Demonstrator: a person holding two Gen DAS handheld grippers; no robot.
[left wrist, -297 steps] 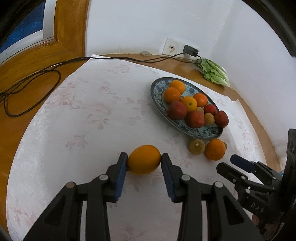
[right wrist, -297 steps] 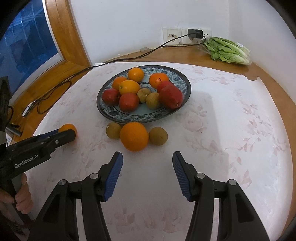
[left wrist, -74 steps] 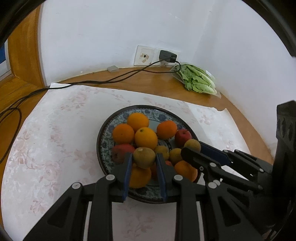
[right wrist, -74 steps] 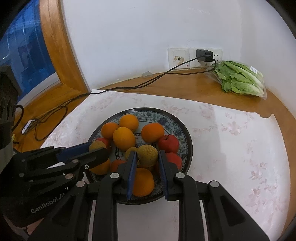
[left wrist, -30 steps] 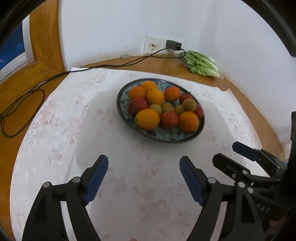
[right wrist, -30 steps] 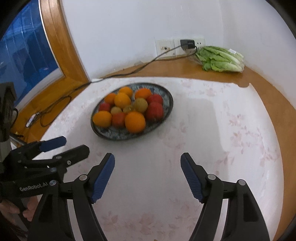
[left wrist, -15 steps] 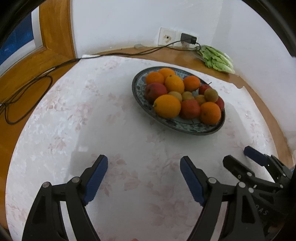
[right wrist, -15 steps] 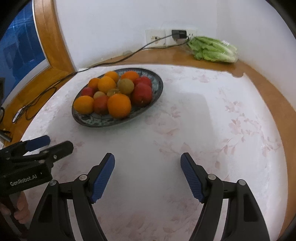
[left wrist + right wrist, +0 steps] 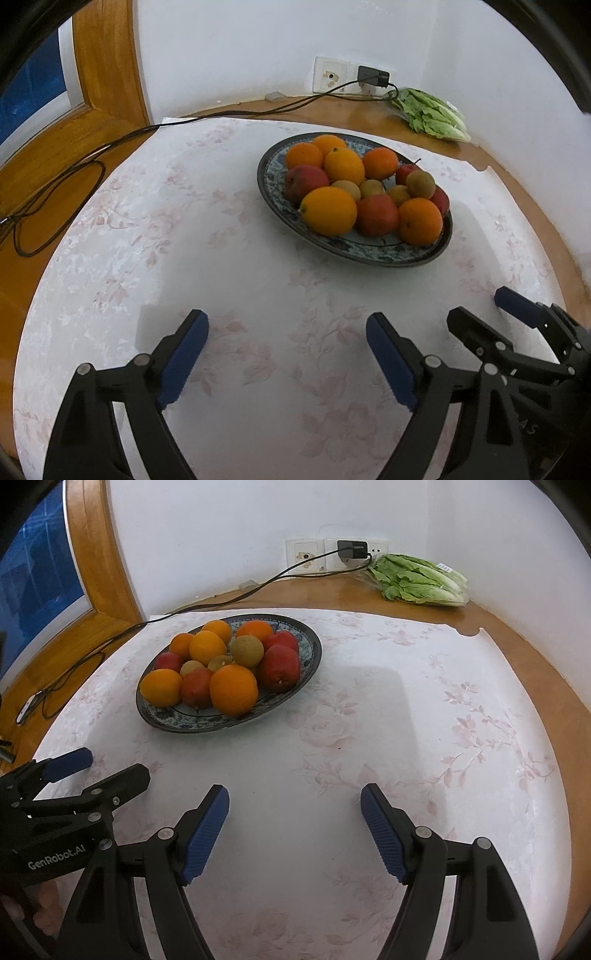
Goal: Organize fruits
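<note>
Progress: judged near complete; every fruit in view lies in the plate [image 9: 436, 254], and no loose fruit shows on the tablecloth [image 9: 221, 229].
Left to do: nothing visible, perhaps only pulling the tools away.
Plate contents: oranges [image 9: 328, 210], red apples [image 9: 279, 666] and small brown fruits [image 9: 247, 650], heaped and touching.
Left gripper [image 9: 286, 354]: empty, jaws opening, on the near side of the plate, well apart.
Right gripper [image 9: 293, 830]: released, nothing between its fingers, also short of the plate.
Lettuce [image 9: 421, 579]: beyond the plate, by the wall.
</note>
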